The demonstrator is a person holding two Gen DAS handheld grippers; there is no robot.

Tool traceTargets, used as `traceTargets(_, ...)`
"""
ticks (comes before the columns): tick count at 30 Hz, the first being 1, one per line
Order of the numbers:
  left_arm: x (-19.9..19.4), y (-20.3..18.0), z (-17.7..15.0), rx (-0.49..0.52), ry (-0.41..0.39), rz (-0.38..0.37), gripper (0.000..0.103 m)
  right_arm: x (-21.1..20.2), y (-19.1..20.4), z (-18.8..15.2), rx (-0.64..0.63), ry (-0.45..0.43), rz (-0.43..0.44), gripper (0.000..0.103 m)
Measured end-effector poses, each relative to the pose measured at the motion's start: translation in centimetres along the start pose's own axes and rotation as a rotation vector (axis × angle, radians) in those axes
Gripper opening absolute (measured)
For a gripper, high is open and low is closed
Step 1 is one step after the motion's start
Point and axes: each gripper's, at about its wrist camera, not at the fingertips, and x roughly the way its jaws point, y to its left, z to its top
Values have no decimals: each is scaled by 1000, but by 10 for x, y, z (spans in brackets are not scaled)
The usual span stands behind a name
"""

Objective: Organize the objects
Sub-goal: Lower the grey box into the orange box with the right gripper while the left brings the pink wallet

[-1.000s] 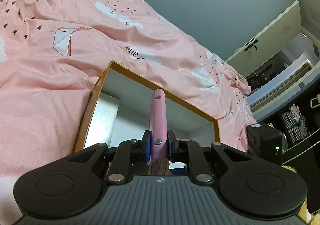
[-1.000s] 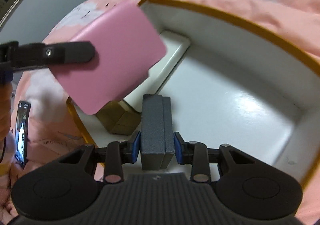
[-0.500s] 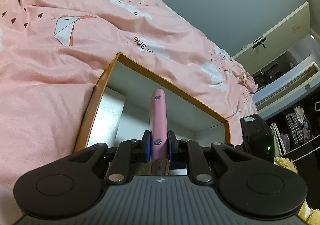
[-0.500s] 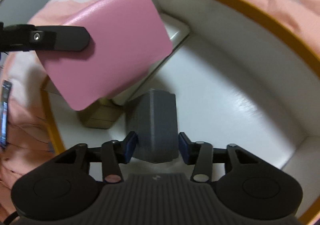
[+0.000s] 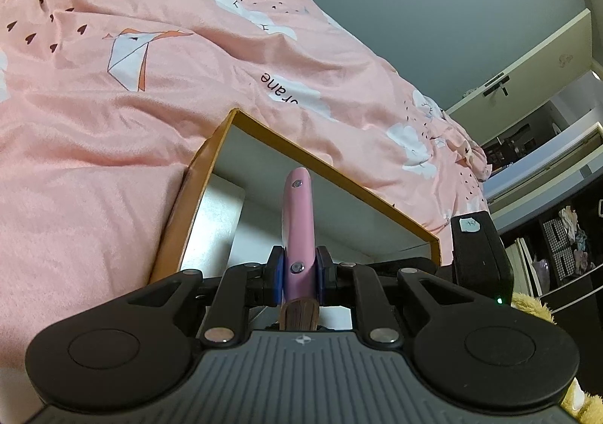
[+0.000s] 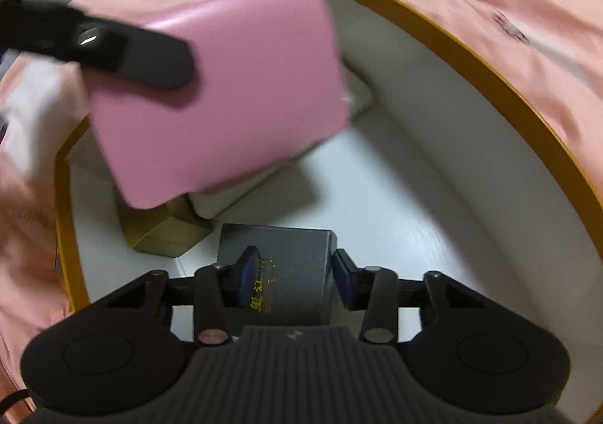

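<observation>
My left gripper (image 5: 299, 273) is shut on a flat pink case (image 5: 299, 220), held edge-up over the open box with the orange rim (image 5: 331, 169). In the right wrist view the pink case (image 6: 226, 84) hangs broadside above the box's white floor (image 6: 395, 205). My right gripper (image 6: 292, 273) is open, its pads apart on either side of a dark grey box with gold lettering (image 6: 279, 273) that lies flat on the box floor.
Inside the box lie a white flat box (image 6: 241, 198) and a tan cardboard box (image 6: 162, 231). The box sits on a pink bedspread (image 5: 94, 103). The right gripper's body (image 5: 478, 254) shows at the box's right side.
My right gripper has opened and let go of the grey box, which now lies flat on the box floor. My left gripper, still holding the pink case, has moved further over the box.
</observation>
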Motion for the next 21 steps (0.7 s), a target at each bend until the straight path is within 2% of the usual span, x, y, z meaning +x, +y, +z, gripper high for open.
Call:
traceTargets(3,1,3,1,-7,0,7,18,1,12,3,-115,12,21,32)
traceTargets(6,1,5,1,-13,-2,10,18,3,27,4,-236,37,46,30)
traceTargets(10,2,7,1,-16,0,10,18,2,40,4,-326,0,68,26)
traceTargets(12,3,8,1,-18,0,11,18,4,44,2,-336,-18,91,26)
traceTargets(15,4,9,0,-20,4,12,18,6,47,1,-325,-22,67,26)
traceTargets(18,5,10,0,-20,5,7,18,-6,40,-4,-270,-42,46,27)
traceTargets(21,7,10,0,-21,6,1,18,-18,24,-12,-162,-18,43,27)
